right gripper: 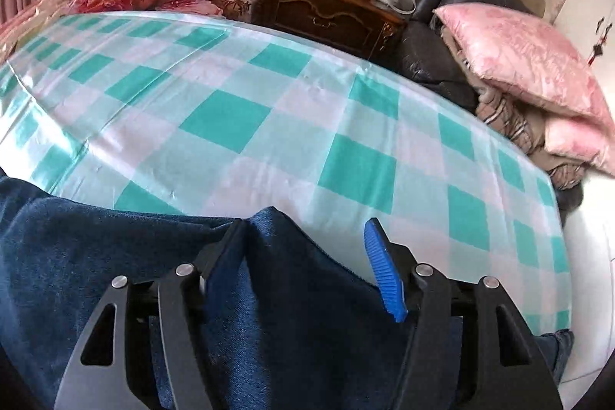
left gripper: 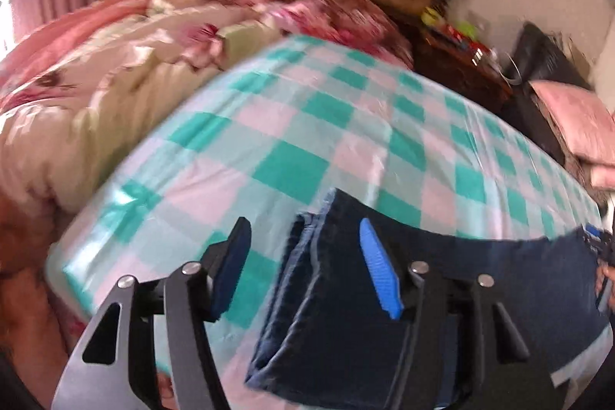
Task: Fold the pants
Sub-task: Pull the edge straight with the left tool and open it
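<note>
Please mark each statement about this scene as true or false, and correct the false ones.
1. The pants are dark blue. True.
2. The bed sheet is plain white. False: it is checked in green, pink and pale blue.
3. A pink pillow lies to the right of the bed. True.
4. The left gripper is shut. False: its fingers stand apart.
5. The nightstand is bare. False: small items stand on it.

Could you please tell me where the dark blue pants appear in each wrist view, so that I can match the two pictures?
Left wrist view: the pants fill the lower right, on the checked sheet.
Right wrist view: the pants fill the lower left and centre, on the same sheet.
Shared landmark: the dark wooden nightstand, beside the bed at upper right in both.
</note>
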A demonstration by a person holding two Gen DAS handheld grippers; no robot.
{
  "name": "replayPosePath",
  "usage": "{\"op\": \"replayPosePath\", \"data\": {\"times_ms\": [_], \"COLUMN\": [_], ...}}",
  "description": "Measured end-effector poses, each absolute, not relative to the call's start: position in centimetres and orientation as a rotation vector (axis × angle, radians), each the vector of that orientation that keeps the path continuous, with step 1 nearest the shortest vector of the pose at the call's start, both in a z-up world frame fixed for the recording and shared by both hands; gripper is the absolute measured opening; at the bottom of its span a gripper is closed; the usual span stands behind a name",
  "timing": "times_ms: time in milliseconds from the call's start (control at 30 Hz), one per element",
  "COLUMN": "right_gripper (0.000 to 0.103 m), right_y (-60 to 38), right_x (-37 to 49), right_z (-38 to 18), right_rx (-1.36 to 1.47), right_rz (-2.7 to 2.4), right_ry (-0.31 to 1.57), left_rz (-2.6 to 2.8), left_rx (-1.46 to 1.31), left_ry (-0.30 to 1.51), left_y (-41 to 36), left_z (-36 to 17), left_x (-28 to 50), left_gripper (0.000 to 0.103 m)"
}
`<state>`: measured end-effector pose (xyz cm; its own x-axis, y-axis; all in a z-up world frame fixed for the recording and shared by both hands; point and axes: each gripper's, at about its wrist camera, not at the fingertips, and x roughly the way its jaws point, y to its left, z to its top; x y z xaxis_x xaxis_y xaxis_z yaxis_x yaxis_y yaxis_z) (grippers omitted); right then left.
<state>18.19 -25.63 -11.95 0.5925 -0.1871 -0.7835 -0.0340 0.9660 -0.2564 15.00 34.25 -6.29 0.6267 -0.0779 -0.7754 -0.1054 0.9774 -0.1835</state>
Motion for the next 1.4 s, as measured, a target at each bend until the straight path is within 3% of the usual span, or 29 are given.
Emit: {"op": "replayPosePath", "data": {"times_ms": [67, 133, 167, 300, 333, 367, 400, 533, 667, 733, 767, 800, 867, 1033, 1100, 1167, 1300, 1400], "right_gripper": [0.067, 0.073, 0.074, 0.079, 0.079, 0.079, 0.079, 0.080, 0.080, 0.080, 0.080, 0.080, 0.080, 0.080, 0.080, 0.080, 0.082, 0.087], "right_y": [-25.9, -26.3, -26.5, -26.6, -26.6, -26.6, -26.6, -27.2, -26.4, -25.3, -25.2, -25.3, -26.1, -30.2, -31.4, -32.7, -34.5, -35.1], "right_x": [18.1, 18.0, 18.0, 18.1, 18.1, 18.2, 18.2, 14.5, 7.4, 3.4, 1.9, 0.1, -1.9, -6.7, -7.6, -7.9, -7.8, -7.9], "right_z": [-12.0, -12.1, -12.0, -12.0, -12.0, -12.0, -11.8, -7.4, -4.7, -4.9, -5.2, -5.6, -6.4, -8.3, -8.8, -9.4, -10.2, -10.9], "right_rx": [-0.237, -0.225, -0.216, -0.220, -0.221, -0.220, -0.217, -0.157, -0.110, -0.148, -0.157, -0.153, -0.145, -0.111, -0.109, -0.117, -0.076, -0.029], "right_rz": [-0.099, -0.124, -0.124, -0.134, -0.135, -0.134, -0.132, -0.139, -0.012, 0.016, 0.016, 0.011, -0.013, -0.116, -0.147, -0.200, -0.277, -0.309], "right_ry": [0.931, 0.924, 0.926, 0.923, 0.923, 0.928, 0.932, 0.804, 0.778, 0.775, 0.780, 0.793, 0.817, 0.891, 0.906, 0.921, 0.946, 0.958], "left_rz": [-0.016, -0.047, -0.011, 0.033, 0.103, 0.123, 0.098, 0.109, 0.061, 0.091, 0.119, 0.126, 0.135, 0.135, 0.145, 0.200, 0.155, 0.094], "left_rx": [-0.247, -0.253, -0.218, -0.301, -0.271, -0.289, -0.370, -0.414, -0.337, -0.315, -0.284, -0.276, -0.268, -0.342, -0.374, -0.354, -0.302, -0.153], "left_ry": [0.929, 1.003, 1.029, 1.008, 0.997, 0.983, 0.931, 0.827, 0.878, 0.912, 0.941, 0.953, 0.962, 0.914, 0.941, 0.915, 0.798, 0.775], "left_y": [33.6, 33.1, 33.2, 35.7, 36.4, 37.1, 38.1, 38.7, 35.6, 34.8, 34.5, 34.5, 34.7, 36.1, 36.5, 36.4, 32.2, 25.1], "left_z": [-7.2, -8.4, -8.6, -7.9, -7.9, -7.7, -7.0, -4.5, -5.6, -6.6, -7.4, -7.9, -8.2, -6.9, -7.6, -7.7, -5.8, -5.0], "left_x": [16.0, 17.5, 17.5, 16.5, 16.2, 15.7, 14.5, 9.8, 6.4, 6.2, 6.4, 6.4, 6.1, 4.2, 4.0, 3.5, 2.3, 2.1], "left_gripper": [0.058, 0.011, 0.002, 0.003, 0.007, 0.044, 0.071, 0.066, 0.048, 0.036, 0.016, 0.008, 0.006, 0.006, 0.013, 0.040, 0.040, 0.040]}}
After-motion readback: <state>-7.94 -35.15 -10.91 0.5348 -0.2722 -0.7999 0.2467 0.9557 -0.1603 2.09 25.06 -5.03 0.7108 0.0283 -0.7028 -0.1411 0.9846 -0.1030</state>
